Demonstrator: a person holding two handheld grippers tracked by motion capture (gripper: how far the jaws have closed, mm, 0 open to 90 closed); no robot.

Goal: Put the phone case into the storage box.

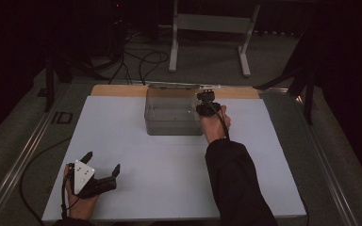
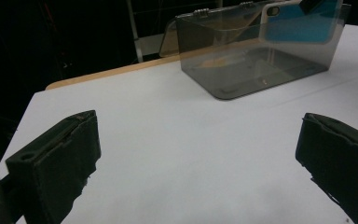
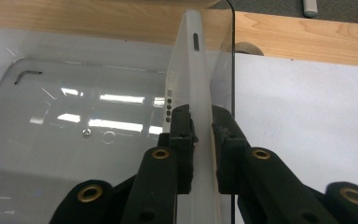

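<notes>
The right gripper [image 3: 201, 123] pinches a phone case [image 3: 191, 79] on edge inside the clear box [image 1: 173, 113], while the left gripper [image 1: 101, 162] rests wide open on the bench [image 1: 169, 179].

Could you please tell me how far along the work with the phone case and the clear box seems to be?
Done: the right claw is shut on the phone case and has it at the clear box's right wall, inside the rim. In hand: holding it there. Left: probably lowering and releasing it. The left claw rests open on the white table.
</notes>
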